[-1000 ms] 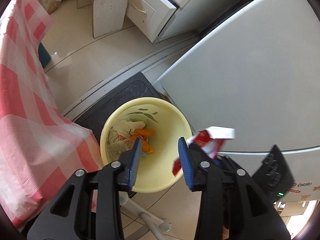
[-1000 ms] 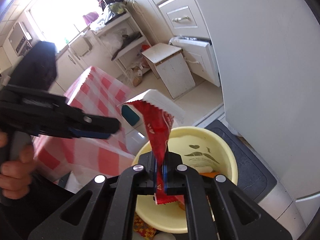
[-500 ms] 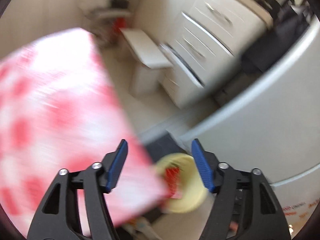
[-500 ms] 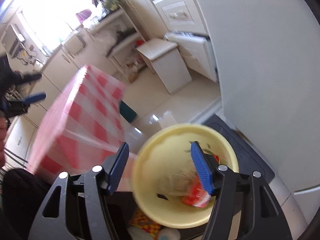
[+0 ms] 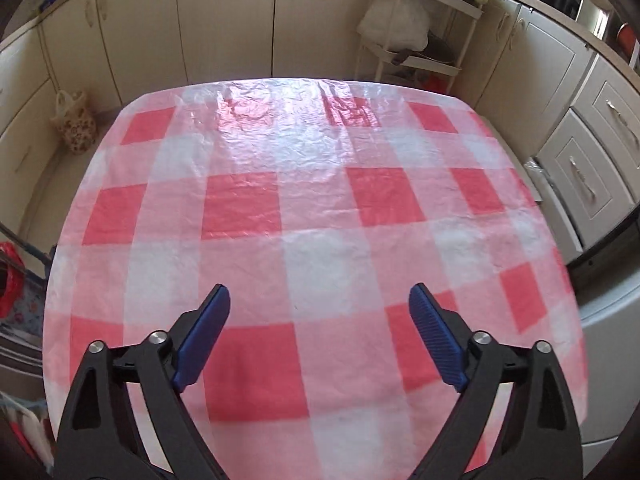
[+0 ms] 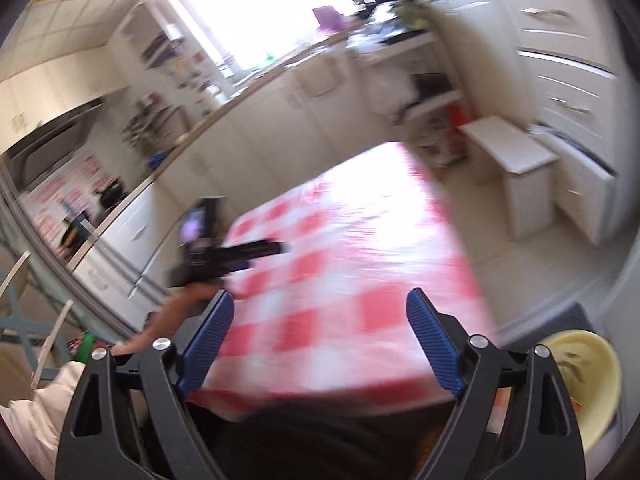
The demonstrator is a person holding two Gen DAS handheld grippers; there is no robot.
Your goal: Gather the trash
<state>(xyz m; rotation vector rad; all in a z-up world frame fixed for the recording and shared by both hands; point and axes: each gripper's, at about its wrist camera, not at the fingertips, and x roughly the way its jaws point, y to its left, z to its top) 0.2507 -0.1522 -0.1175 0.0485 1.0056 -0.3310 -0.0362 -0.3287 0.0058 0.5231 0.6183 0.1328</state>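
both grippers are opening wide with nothing between their blue pads: i am holding the left gripper (image 5: 319, 322) over the red-and-white checked plastic tablecloth (image 5: 312, 208), where no trash is showing. i am keeping the right gripper (image 6: 316, 326) near the round pale-yellow plastic bin (image 6: 592, 376), seemingly because collected trash belongs there.

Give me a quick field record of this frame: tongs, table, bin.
left tongs: jaws opening, nothing between them, above the table
right tongs: jaws opening, nothing between them
table: red-and-white checked tablecloth with clear plastic over it; no trash visible on top
bin: yellow basin on the floor past the table's corner, at the right edge of the right wrist view; contents mostly hidden
person: hand holding the left tongs, seen from the right wrist view
image quality: right wrist view motion-blurred
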